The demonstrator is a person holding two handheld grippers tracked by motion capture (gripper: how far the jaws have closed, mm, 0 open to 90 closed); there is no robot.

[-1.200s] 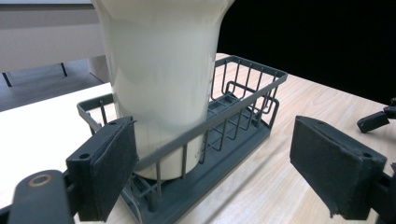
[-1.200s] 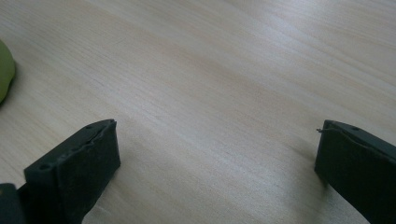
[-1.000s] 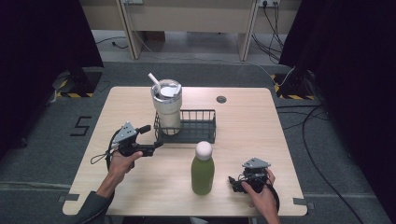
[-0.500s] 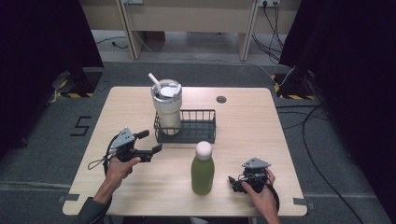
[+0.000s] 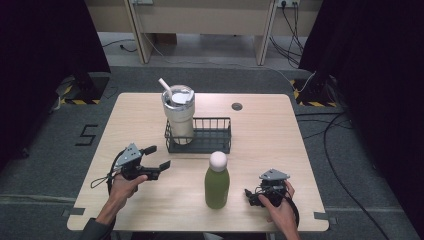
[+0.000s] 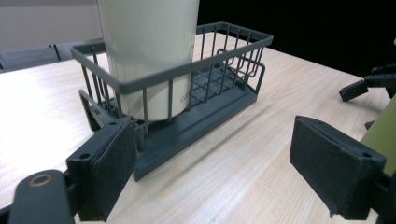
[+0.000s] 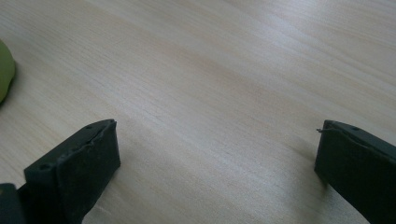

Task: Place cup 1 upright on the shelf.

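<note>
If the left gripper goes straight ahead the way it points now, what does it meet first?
Probably the near wall of the wire basket, which holds the tumbler. The left gripper is open, with bare table before it.

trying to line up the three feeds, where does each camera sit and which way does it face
High view: above the person's table edge, looking forward and down at the table; both forearms, left gripper, right gripper.
Left gripper view: on that gripper, facing the wire basket and tumbler; open jaws.
Right gripper view: low, facing bare tabletop; open jaws.
Shared: green bottle in all three.

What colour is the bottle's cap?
White, on the green bottle; its cap shows best in the high view.
</note>
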